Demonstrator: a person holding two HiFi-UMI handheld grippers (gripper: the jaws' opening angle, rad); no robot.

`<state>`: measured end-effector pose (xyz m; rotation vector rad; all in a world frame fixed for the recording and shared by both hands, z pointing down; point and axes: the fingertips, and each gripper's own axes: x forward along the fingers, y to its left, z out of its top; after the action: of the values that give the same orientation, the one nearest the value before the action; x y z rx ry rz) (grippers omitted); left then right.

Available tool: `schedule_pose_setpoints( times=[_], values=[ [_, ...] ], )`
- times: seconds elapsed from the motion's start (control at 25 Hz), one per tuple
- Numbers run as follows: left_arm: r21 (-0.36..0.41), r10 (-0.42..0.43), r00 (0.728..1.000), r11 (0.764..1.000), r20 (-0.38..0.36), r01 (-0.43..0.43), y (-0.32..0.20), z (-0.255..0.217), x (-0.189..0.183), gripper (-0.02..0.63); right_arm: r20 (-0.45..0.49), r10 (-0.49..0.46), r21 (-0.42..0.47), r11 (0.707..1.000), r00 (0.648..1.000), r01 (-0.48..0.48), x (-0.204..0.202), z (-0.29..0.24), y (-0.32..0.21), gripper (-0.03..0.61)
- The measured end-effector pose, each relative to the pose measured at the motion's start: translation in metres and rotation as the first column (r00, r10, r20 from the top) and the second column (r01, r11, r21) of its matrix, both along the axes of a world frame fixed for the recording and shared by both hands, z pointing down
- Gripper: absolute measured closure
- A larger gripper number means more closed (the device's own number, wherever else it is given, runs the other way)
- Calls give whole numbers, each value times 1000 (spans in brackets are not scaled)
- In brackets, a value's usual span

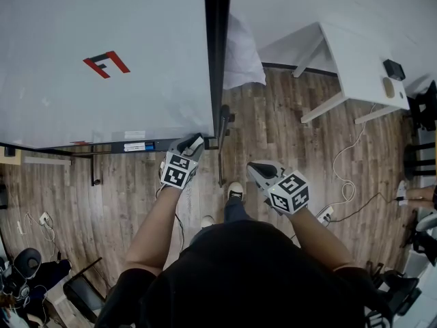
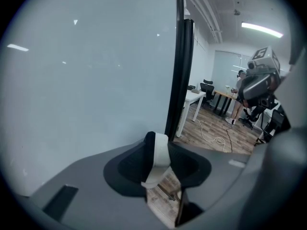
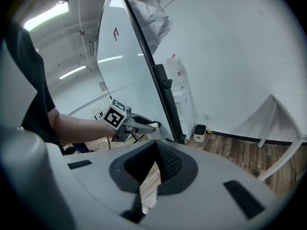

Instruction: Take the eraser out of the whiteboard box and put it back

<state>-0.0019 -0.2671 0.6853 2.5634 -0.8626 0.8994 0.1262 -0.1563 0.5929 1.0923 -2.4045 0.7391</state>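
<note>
A black eraser with a white felt face [image 2: 160, 153] stands edge-on between the jaws of my left gripper [image 2: 158, 164], whose pads press on it. In the head view that gripper [image 1: 194, 142] is at the right end of the whiteboard's tray [image 1: 130, 147], just below the board's lower edge. The right gripper view shows the left gripper [image 3: 146, 125] from the side with a pale bit of eraser [image 3: 154, 124] at its tip. My right gripper [image 1: 256, 168] hangs over the floor, to the right of the board's post; its jaws are shut on nothing [image 3: 154, 150].
The whiteboard [image 1: 102, 46] bears a red mark [image 1: 106, 63]. Its black post [image 1: 222, 139] stands between the two grippers. A white table [image 1: 355, 67] is at the back right, with cables [image 1: 348, 176] trailing on the wood floor. Office chairs [image 1: 418, 115] line the right edge.
</note>
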Motion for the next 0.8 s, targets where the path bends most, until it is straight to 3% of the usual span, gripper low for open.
schedule_pose_setpoints(
  times=[0.8],
  values=[
    [52,9,999,999,-51,-7,7,-47,-6,463,-7,-10,24,1000,1000,11,-13,-11,10,583]
  ],
)
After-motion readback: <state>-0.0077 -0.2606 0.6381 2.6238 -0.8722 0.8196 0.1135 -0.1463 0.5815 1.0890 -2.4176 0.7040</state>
